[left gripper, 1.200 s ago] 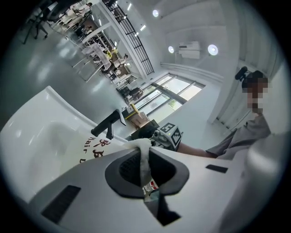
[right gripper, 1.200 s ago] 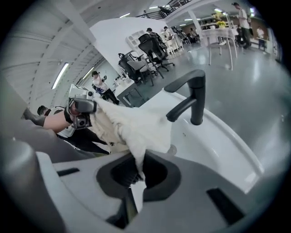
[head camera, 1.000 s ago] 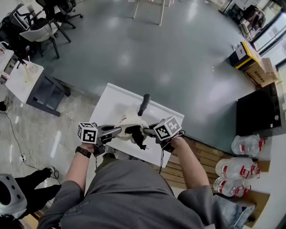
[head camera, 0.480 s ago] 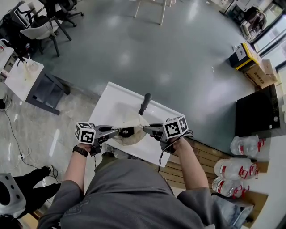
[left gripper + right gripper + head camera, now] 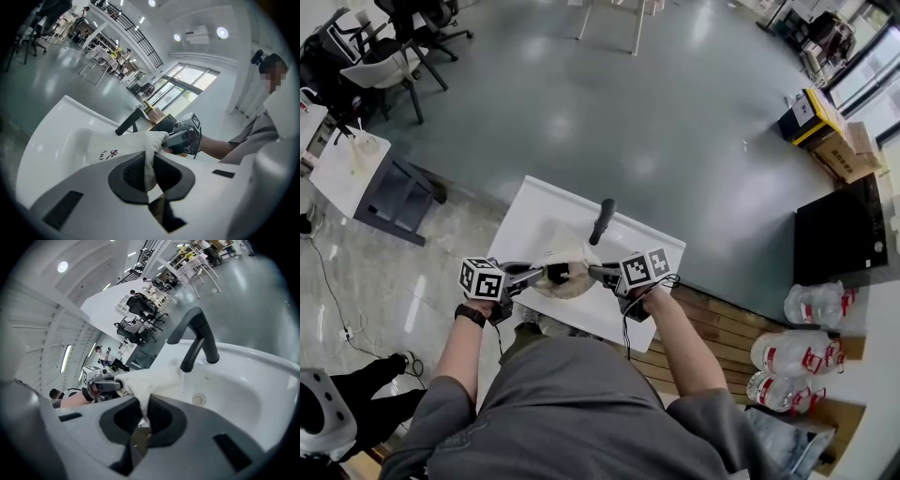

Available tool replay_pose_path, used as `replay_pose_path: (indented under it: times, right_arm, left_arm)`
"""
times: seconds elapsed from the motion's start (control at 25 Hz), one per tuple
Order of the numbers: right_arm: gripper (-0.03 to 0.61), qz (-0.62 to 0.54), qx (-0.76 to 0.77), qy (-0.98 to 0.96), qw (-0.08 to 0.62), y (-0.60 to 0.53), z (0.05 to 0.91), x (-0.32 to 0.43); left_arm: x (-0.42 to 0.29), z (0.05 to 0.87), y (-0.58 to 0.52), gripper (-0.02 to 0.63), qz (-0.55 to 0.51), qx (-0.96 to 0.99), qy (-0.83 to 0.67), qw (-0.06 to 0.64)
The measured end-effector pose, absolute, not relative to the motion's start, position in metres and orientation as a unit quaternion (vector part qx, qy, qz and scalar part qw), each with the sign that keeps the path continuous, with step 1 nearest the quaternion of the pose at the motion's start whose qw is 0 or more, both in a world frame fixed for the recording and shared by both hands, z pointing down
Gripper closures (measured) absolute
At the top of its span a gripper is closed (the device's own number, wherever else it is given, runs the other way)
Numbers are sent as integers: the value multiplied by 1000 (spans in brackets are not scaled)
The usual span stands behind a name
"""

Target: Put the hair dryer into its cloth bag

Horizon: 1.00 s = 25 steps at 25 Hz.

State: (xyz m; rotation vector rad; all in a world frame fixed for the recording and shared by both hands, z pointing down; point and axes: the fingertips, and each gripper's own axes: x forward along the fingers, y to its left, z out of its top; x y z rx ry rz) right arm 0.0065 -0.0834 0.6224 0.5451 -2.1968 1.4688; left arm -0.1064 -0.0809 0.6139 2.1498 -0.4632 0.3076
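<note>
A white cloth bag (image 5: 569, 277) with dark print hangs between my two grippers over a white washbasin (image 5: 534, 211). My left gripper (image 5: 546, 272) is shut on the bag's left edge, with the cloth pinched between its jaws (image 5: 149, 176). My right gripper (image 5: 589, 272) is shut on the opposite edge (image 5: 143, 416). A small dark shape (image 5: 560, 274) shows at the bag's top in the head view; it looks like the hair dryer, the rest of which is hidden. Across the bag (image 5: 117, 147), the left gripper view shows the right gripper (image 5: 183, 138). In the right gripper view the bag (image 5: 152, 378) stretches to the left gripper (image 5: 105, 385).
A black tap (image 5: 602, 219) rises just behind the bag, also seen as a tap (image 5: 197, 338) above the basin's drain (image 5: 198, 400). Water bottles (image 5: 797, 361) lie at the right, office chairs (image 5: 394, 56) at the far left, and a small table (image 5: 352, 159) stands nearby.
The bag has come down closer to the basin and the dark part that hung below it no longer shows. The right gripper has moved left, nearer the left one.
</note>
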Motion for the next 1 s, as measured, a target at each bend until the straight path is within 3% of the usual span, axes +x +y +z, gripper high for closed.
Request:
replay_pose_path:
  times: [0.52,1.0]
  right_arm:
    - [566,554,318,-728,250,-79,702,68]
    - [565,593,390,-660,247,-70,763,130]
  left_arm:
    - [-40,668,-67,588,129,842,-171,496]
    - [-7,687,-40,477,204,848,-121,475]
